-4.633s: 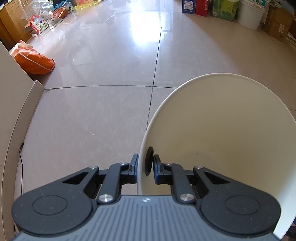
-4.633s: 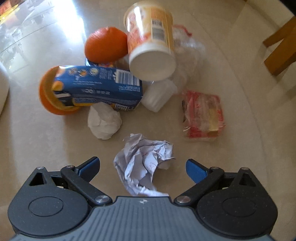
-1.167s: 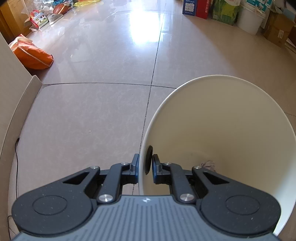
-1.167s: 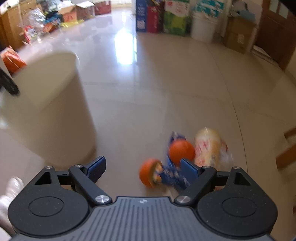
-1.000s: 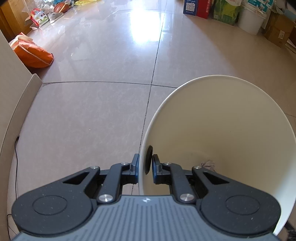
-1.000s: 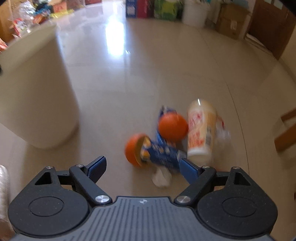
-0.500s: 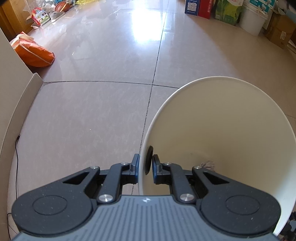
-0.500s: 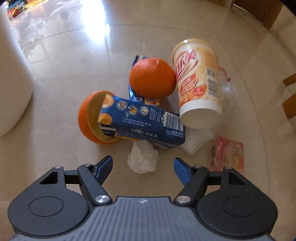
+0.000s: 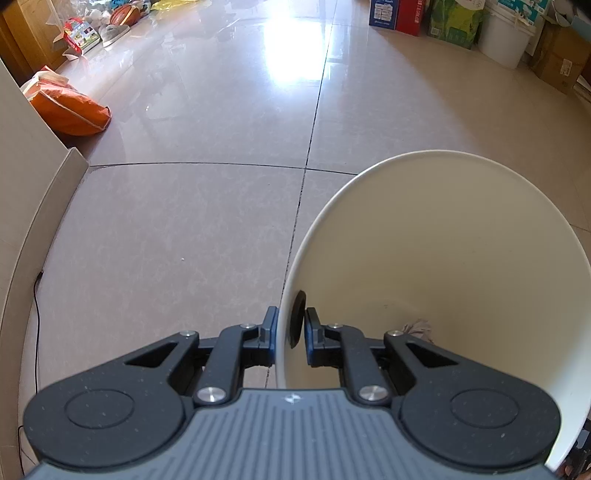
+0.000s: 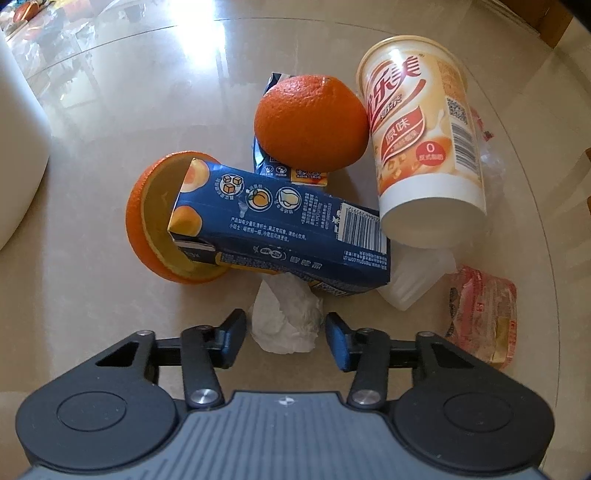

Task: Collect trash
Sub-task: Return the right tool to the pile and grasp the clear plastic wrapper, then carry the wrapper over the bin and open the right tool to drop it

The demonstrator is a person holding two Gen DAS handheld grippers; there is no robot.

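My left gripper (image 9: 290, 332) is shut on the rim of a cream waste bin (image 9: 461, 258); a scrap of crumpled paper (image 9: 417, 326) shows low inside it. My right gripper (image 10: 284, 334) is open low over the floor, its fingers on either side of a white tissue wad (image 10: 286, 319). Behind the wad lies a trash pile: a blue drink carton (image 10: 280, 229), an orange peel half (image 10: 159, 229) under the carton's end, another orange peel dome (image 10: 310, 123), a tipped paper cup (image 10: 421, 147), a small white plastic cup (image 10: 417, 280) and a red snack wrapper (image 10: 480, 314).
The bin's side (image 10: 18, 158) stands at the left edge of the right wrist view. An orange bag (image 9: 70, 110) and a cabinet corner (image 9: 22, 177) are on the left of the tiled floor. Boxes and a white bucket (image 9: 506, 33) line the far wall.
My right gripper swung from the bin down to the trash pile and now brackets the tissue wad, its fingers narrower than before. The crumpled paper lies in the bin. The left gripper stayed put.
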